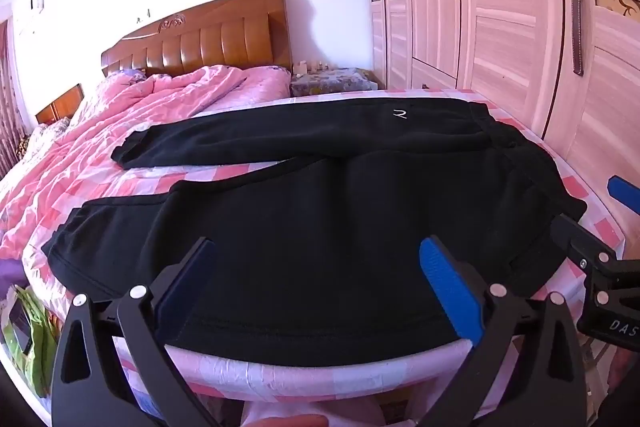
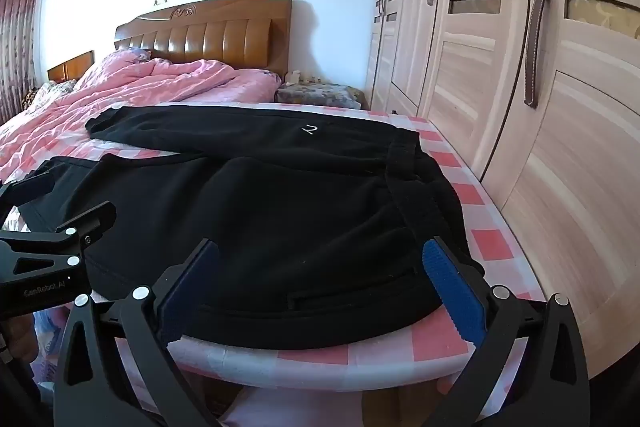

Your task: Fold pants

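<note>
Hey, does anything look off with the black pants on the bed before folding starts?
Nothing damaged or spilled. The black pants lie flat on the checkered sheet, legs splayed apart, unfolded. The pink quilt behind is rumpled. Both grippers, left gripper and right gripper, are open, holding nothing.

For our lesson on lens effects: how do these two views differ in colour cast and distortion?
Left wrist view: pink cast over the wardrobe and wall. Right wrist view: cooler, more neutral. Both: fisheye bending, dark corners, and black pants showing little detail.
</note>
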{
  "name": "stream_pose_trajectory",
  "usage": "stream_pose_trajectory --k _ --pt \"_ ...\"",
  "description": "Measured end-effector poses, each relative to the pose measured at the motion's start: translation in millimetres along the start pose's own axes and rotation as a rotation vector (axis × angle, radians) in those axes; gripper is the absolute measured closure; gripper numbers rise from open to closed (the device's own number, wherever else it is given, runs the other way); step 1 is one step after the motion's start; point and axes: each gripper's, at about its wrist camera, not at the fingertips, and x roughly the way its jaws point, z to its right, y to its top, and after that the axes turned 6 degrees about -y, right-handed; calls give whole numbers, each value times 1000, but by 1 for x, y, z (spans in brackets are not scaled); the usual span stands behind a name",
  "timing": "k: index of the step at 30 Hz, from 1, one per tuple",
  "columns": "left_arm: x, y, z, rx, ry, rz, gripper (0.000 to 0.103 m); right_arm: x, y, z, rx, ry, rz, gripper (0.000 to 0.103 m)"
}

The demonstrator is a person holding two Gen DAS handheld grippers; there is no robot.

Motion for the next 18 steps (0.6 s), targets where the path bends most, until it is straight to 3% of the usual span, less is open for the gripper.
stream_pose_trajectory --k 18 --pt "2 -6 -7 -27 -18 -15 1 1 -1 3 13 13 -5 4"
